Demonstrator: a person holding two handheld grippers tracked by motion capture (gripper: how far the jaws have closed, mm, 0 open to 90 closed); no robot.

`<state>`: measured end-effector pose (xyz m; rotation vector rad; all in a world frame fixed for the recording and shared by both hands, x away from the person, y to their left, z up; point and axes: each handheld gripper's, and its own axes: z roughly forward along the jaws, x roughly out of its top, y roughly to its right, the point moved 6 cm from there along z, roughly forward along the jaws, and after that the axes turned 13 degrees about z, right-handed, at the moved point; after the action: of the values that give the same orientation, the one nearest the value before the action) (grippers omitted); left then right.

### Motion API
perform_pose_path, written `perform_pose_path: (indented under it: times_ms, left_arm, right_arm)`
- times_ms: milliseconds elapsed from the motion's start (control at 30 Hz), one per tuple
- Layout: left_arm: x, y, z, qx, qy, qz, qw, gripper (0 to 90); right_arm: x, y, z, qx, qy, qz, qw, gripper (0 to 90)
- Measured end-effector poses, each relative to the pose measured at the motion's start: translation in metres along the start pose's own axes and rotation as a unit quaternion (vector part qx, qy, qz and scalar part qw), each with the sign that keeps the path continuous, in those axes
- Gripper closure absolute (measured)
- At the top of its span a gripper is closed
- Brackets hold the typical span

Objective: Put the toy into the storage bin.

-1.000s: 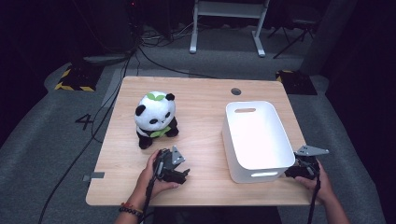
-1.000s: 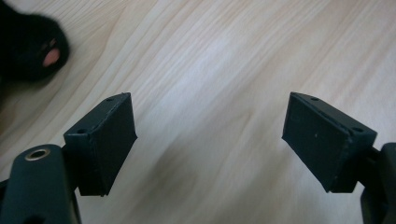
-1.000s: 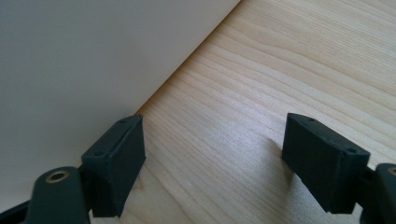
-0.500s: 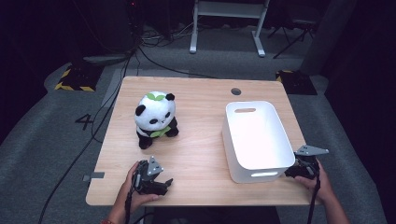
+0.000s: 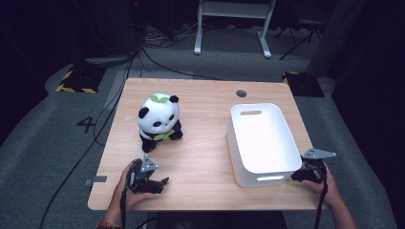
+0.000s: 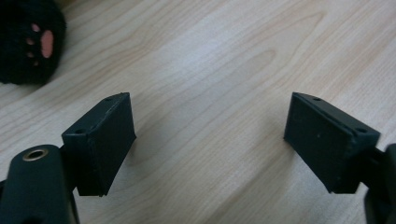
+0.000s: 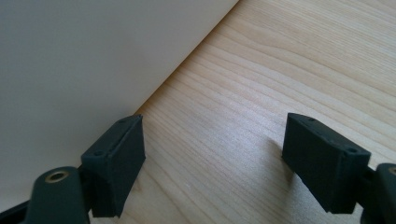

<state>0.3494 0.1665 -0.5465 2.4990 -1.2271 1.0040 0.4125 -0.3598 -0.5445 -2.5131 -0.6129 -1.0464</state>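
Note:
A plush panda (image 5: 158, 121) sits upright on the left half of the wooden table (image 5: 205, 143). A white plastic bin (image 5: 263, 143) stands on the right half, nothing inside it. My left gripper (image 5: 160, 183) rests low on the table near the front edge, below the panda, jaws wide open over bare wood. In the left gripper view the gripper (image 6: 210, 140) is open and a black panda paw (image 6: 30, 44) shows at top left. My right gripper (image 5: 298, 176) lies at the bin's front right corner. The right gripper view has it (image 7: 212, 158) open beside the bin wall (image 7: 84, 70).
The table has a round cable hole (image 5: 241, 93) near its far edge. Cables (image 5: 157, 43) run across the grey floor behind, and a white stand (image 5: 231, 19) is at the back. A person's hands hold both grippers at the table's front edge.
The left hand and its gripper drew back toward the table's front edge and settled low on the wood. The right gripper stayed by the bin.

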Motion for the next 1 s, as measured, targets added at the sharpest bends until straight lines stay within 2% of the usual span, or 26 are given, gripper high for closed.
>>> perform_pose_path:
  times_ms: [67,300,367,433,533,600,700,867,933,1000]
  left_arm:
    - [0.002,-0.005,-0.002,0.008,0.010,-0.002,0.9999,16.3]
    - [0.007,-0.018,-0.009,0.034,0.003,-0.010,0.9994,16.2]
    - [0.010,-0.024,-0.012,0.042,0.012,-0.010,0.9990,16.2]
    - [0.015,-0.029,-0.016,0.049,0.024,-0.026,0.9982,16.1]
    - [0.019,-0.035,-0.020,0.059,0.036,-0.033,0.9971,15.9]
    - [0.022,-0.038,-0.022,0.057,0.044,-0.041,0.9965,16.0]
    - [0.027,-0.044,-0.026,0.073,0.047,-0.048,0.9951,15.8]
    - [0.032,-0.051,-0.032,0.083,0.045,-0.038,0.9948,15.9]
    - [0.034,-0.055,-0.032,0.088,0.044,-0.044,0.9942,15.8]
    - [0.037,-0.059,-0.034,0.090,0.054,-0.048,0.9933,15.8]
  right_arm:
    - [0.000,0.000,0.000,0.000,0.000,0.000,1.0000,21.1]
    - [0.000,-0.001,0.000,0.001,0.002,0.003,1.0000,21.1]
    - [-0.001,-0.001,-0.001,0.002,0.000,-0.002,1.0000,21.2]
    - [-0.001,-0.001,-0.001,0.001,0.000,-0.002,1.0000,21.2]
    - [-0.001,-0.001,-0.001,0.001,0.000,-0.002,1.0000,21.2]
    - [-0.001,-0.001,-0.001,0.002,0.000,-0.002,1.0000,21.2]
    - [-0.001,-0.001,-0.001,0.001,0.000,-0.002,1.0000,21.2]
    - [-0.001,-0.001,-0.001,0.001,0.000,-0.002,1.0000,21.2]
    - [-0.001,-0.001,-0.001,0.001,0.000,-0.002,1.0000,21.2]
    - [-0.001,-0.001,-0.001,0.001,0.000,-0.002,1.0000,21.2]
